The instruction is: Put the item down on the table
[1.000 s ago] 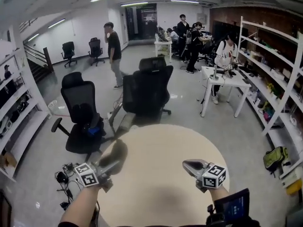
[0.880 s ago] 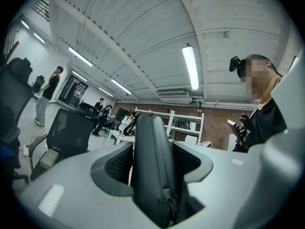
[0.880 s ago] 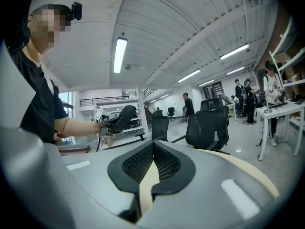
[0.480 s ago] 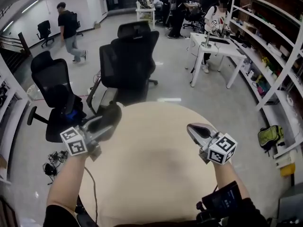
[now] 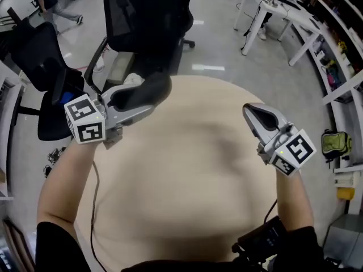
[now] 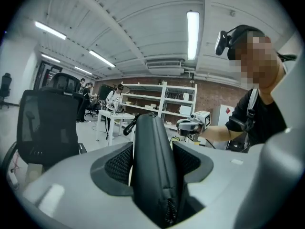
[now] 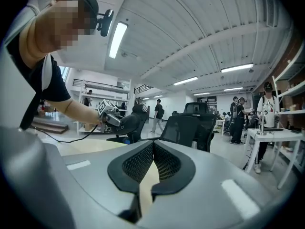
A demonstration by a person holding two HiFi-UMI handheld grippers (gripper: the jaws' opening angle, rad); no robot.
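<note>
The left tool holds a black zippered pouch between its two jaws. In the left gripper view the pouch stands on its narrow side with the zipper toward the camera. The dark pads press on both of its flat sides, so the jaws stand at a middle width. In the head view the pouch is at the far left edge of the round beige desk and reaches partly beyond that edge. I cannot tell if it touches the desk top.

The right tool is near the right edge of the desk, well apart from the pouch. Its jaws are closed, the pads meet at the tips, and nothing is between them.

Beyond the far edge of the desk a black office chair stands on the floor.
</note>
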